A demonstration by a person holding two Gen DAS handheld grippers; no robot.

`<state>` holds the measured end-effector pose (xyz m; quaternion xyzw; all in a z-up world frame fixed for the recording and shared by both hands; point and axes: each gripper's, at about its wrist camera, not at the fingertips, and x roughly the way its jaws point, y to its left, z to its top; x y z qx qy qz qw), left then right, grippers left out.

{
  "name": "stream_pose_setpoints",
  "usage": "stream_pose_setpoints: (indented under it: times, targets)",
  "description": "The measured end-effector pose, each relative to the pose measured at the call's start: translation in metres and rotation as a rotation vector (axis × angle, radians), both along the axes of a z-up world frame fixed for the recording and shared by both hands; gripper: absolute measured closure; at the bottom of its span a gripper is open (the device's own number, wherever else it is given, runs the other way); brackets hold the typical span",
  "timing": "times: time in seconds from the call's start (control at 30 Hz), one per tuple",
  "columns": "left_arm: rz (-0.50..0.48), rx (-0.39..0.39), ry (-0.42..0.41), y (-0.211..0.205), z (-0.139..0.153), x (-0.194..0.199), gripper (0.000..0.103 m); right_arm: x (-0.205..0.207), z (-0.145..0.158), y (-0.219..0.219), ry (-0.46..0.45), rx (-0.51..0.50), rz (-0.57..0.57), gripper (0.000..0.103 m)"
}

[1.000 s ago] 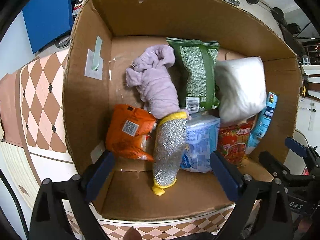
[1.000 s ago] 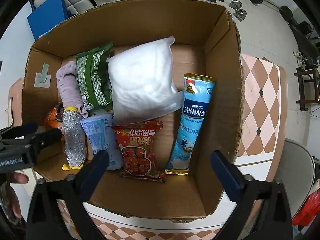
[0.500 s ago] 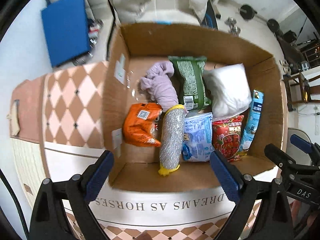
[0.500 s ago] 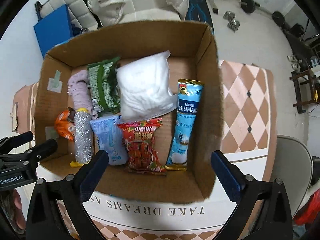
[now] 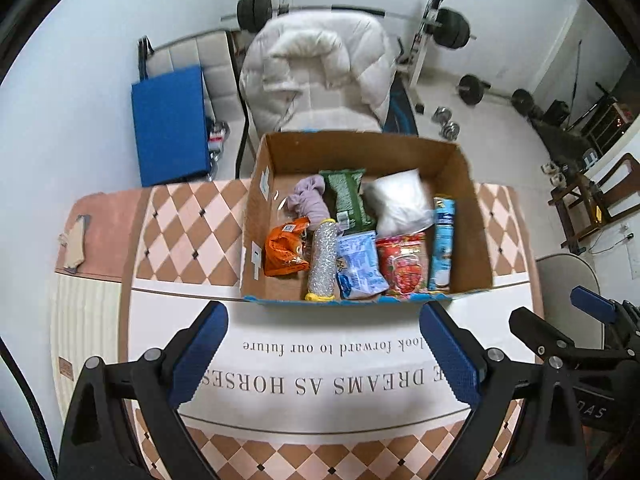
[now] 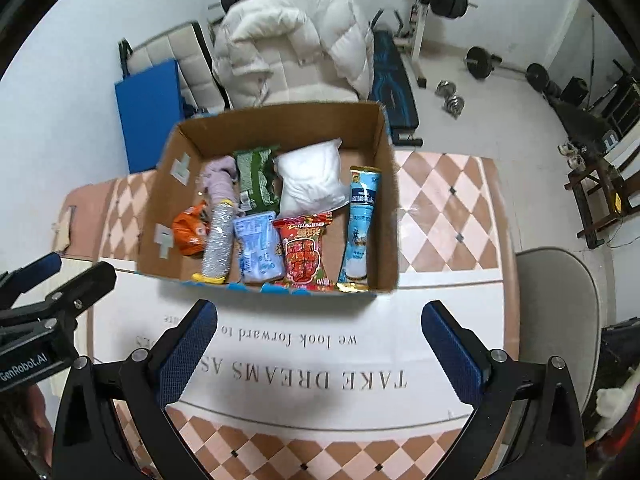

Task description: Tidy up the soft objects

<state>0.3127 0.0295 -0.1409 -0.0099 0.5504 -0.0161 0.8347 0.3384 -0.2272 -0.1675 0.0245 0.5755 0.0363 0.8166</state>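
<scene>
Left gripper point(image 5: 324, 352) and right gripper point(image 6: 320, 348) gape wide, empty, near the packed cardboard box point(image 6: 384, 152).

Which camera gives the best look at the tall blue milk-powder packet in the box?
The right wrist view: the blue packet lies nearly whole and unobstructed there. In the left wrist view, the packet sits squeezed near the box's right wall, narrower and harder to read.

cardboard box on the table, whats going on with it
A person holds a two-finger tool in each hand, and both the left tool and right tool are open and empty, hanging above the table short of the cardboard box. The box holds snack packets, a white pillow-like bag, a purple cloth and a silver scrubber, lying side by side.
</scene>
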Motion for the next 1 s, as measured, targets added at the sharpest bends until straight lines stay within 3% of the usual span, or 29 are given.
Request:
stream_pose_setpoints:
  times: [0.27,0.5,0.7,1.0]
  targets:
    - [-0.006,0.002,-0.110,-0.005,0.057,-0.059,0.005,-0.075,0.067,-0.016,-0.123,0.020,-0.032,0.000]
    - [-0.004,-0.009,-0.144,-0.006,0.092,-0.099,0.005,-0.131,0.126,-0.026,-0.226,0.033,-0.045,0.000]
    - [-0.012,-0.018,-0.194,-0.008,0.122,-0.127,0.005,-0.168,0.160,-0.028,-0.271,0.024,-0.033,0.000]
    - [-0.011,-0.025,-0.249,-0.008,0.141,-0.147,0.005,-0.204,0.189,-0.017,-0.318,-0.011,0.015,0.000]
